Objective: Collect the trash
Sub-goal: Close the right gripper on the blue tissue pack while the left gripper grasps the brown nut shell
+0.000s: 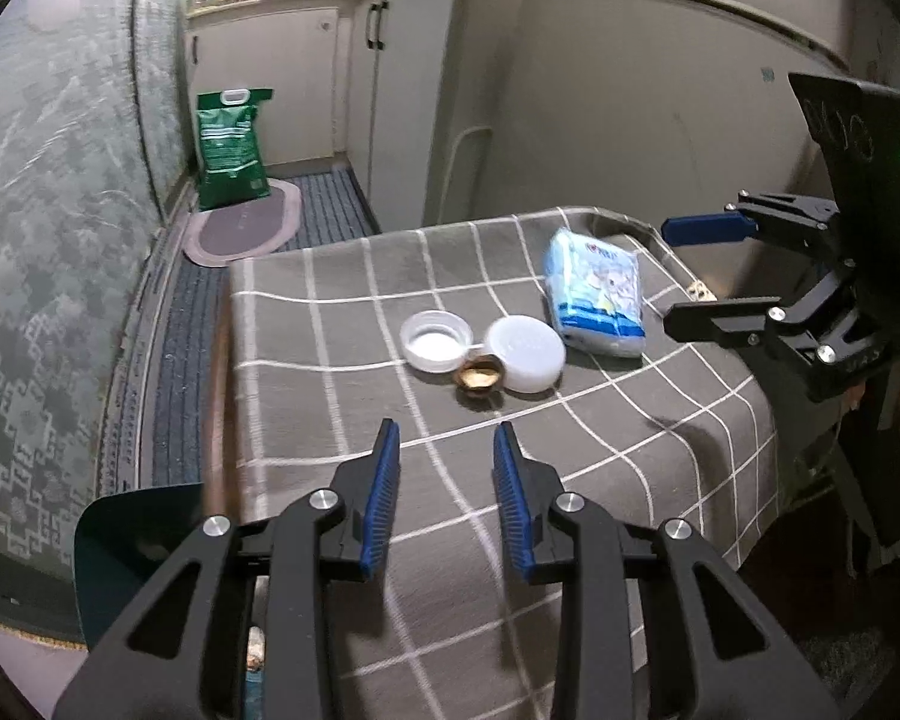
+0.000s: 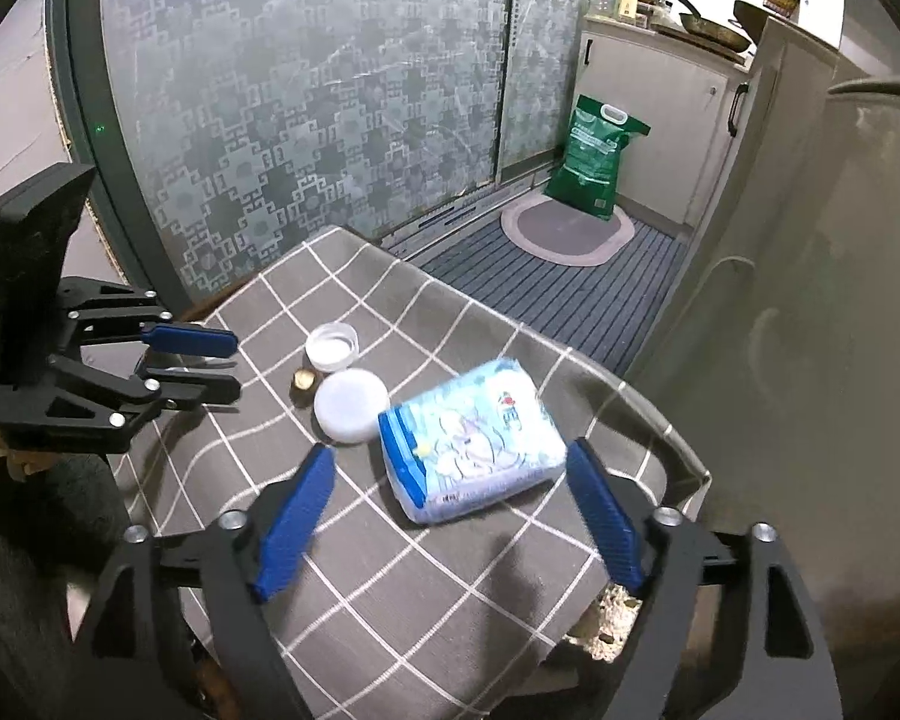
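The right gripper (image 2: 450, 510) hung with its jaws spread wide and nothing between them, wide enough, it seemed, to take the tissue pack (image 2: 471, 441) across its breadth. The pack lay flat on the worktop (image 2: 390, 600), just ahead of those jaws and roughly centred on the gap, its near corner not yet inside it. The blue pads (image 2: 297, 519) stood either side of it without touching.

The left gripper (image 1: 447, 498) was likewise released and empty, its jaws parted more narrowly, a gap that looked better suited to small items. It hovered above the checked cloth, well short of the trash.

Taking the tissue pack as the landmark: the closed white lid (image 2: 351, 408) lay touching or almost touching the pack's left end, as the right wrist view showed it. The small gold cap (image 2: 303, 381) sat just beyond that lid on the side away from the pack, and the upturned white cap (image 2: 332, 347) lay farther still, beside the gold one. All three sat in a tight cluster ahead of the left jaws, so each gripper appeared placed for its own target. A green sack (image 2: 594, 165) stood on the floor far beyond the pack.
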Tool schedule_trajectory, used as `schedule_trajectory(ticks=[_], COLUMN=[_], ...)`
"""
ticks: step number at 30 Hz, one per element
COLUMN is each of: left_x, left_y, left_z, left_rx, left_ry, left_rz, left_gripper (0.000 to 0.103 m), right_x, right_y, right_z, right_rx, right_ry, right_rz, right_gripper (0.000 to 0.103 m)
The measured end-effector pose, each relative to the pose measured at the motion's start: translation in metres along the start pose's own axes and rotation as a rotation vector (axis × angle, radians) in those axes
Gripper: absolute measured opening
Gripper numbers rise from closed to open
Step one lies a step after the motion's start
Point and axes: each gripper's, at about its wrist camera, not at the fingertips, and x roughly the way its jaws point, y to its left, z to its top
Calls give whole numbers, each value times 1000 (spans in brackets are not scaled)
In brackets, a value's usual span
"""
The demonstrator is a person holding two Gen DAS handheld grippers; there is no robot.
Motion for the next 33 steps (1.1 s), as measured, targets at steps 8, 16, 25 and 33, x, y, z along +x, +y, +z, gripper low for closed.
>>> schedule_trajectory(ticks=[8,16,25,33], left_x=[21,27,33,33], left_y=[-2,-3,-4,-6], left_z=[12,16,22,22], left_rx=[-7,-5,3,-1], left_ry=[8,1,-5,-1], left_rz=[-17,-24,-17,-11], left_gripper=[33,33,23,22], right_x=[13,25,31,39], right_y=[2,-2,-3,-6], right_z=[-4,-15,-14,-7], right_rx=[-11,-16,-25,-58], right_ry=[25,55,29,18], right_rz=[65,62,35,-15], right_gripper=[91,93,95,95])
